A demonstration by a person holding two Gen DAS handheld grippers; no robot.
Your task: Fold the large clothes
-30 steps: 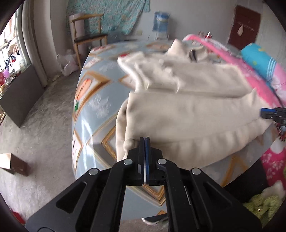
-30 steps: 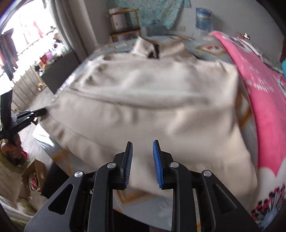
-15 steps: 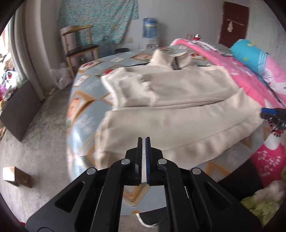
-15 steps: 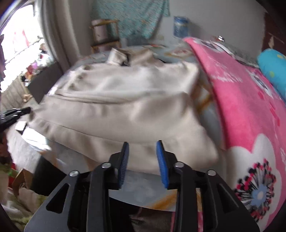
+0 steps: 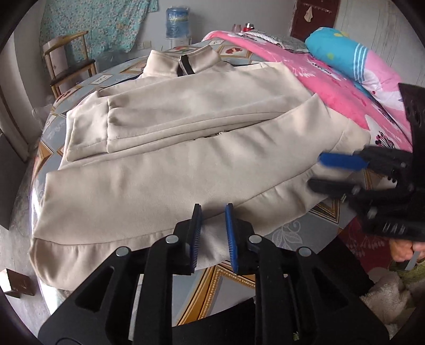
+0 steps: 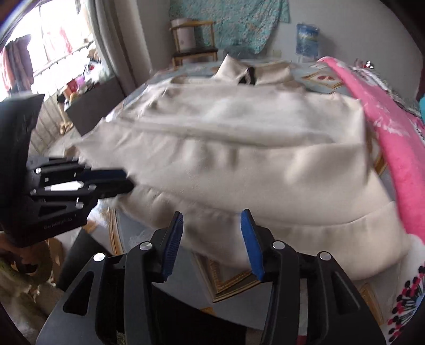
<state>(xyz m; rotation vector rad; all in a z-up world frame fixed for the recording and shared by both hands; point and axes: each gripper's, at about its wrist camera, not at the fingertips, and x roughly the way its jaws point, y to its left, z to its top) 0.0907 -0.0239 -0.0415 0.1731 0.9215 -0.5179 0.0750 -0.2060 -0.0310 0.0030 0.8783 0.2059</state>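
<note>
A large cream jacket with a zip collar lies flat on the bed, both sleeves folded across its front, hem toward me. It also shows in the right wrist view. My left gripper is open and empty, its tips just over the hem's middle. My right gripper is open and empty above the hem. In the left wrist view the right gripper hovers at the hem's right end. In the right wrist view the left gripper sits at the hem's left end.
The bed has a blue patterned sheet. A pink blanket and a blue pillow lie on the right. A wooden chair and a water bottle stand behind. A dark board leans at the left.
My left gripper has opened and let go of the jacket's hem, and moved right toward the hem's middle. My right gripper has opened wider and come closer to the left one.
</note>
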